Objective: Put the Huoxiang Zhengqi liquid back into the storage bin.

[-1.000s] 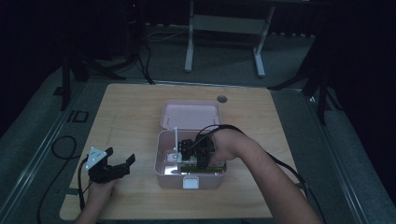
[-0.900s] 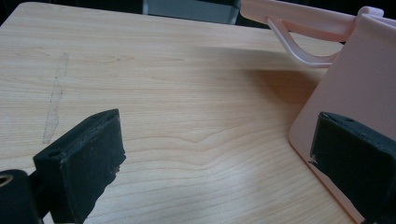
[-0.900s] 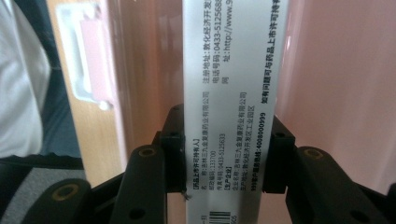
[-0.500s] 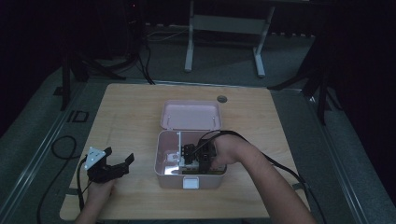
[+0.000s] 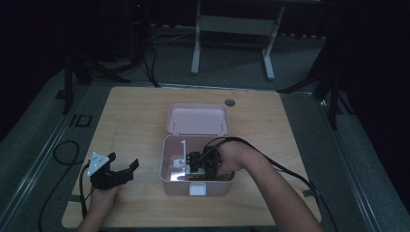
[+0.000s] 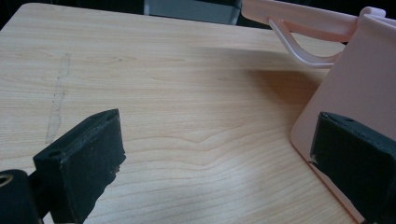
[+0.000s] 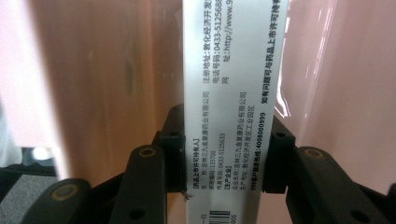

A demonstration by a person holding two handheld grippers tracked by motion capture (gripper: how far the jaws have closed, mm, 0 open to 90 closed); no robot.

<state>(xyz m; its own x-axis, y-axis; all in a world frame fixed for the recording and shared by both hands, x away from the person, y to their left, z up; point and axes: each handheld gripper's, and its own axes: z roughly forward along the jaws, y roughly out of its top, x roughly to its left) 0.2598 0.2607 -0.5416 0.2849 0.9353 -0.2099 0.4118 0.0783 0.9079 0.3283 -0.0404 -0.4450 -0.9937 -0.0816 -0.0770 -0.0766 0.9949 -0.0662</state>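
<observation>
Black jaws of the left tool [image 5: 116, 170] are seen spread apart with nothing between them, low over the light wooden tabletop [image 5: 135, 121] near its front left corner. In the left gripper view [image 6: 215, 154], bare wood grain lies between the two pads, and the pink wall of the storage box [image 6: 345, 98] stands just beside the jaw at the right of that view.

At the middle of the tabletop the pink plastic storage box [image 5: 167, 166] is open, its lid [image 5: 198, 119] laid back behind it.

Inside the box the right tool [image 5: 196, 163] is lowered, held by the right hand [image 5: 232, 157]. Its jaws are clamped on a white medicine carton [image 7: 229, 107] printed with Chinese text and a barcode, gripped across its narrow width. In the high view the carton [image 5: 183, 153] appears as a thin white upright edge.
</observation>
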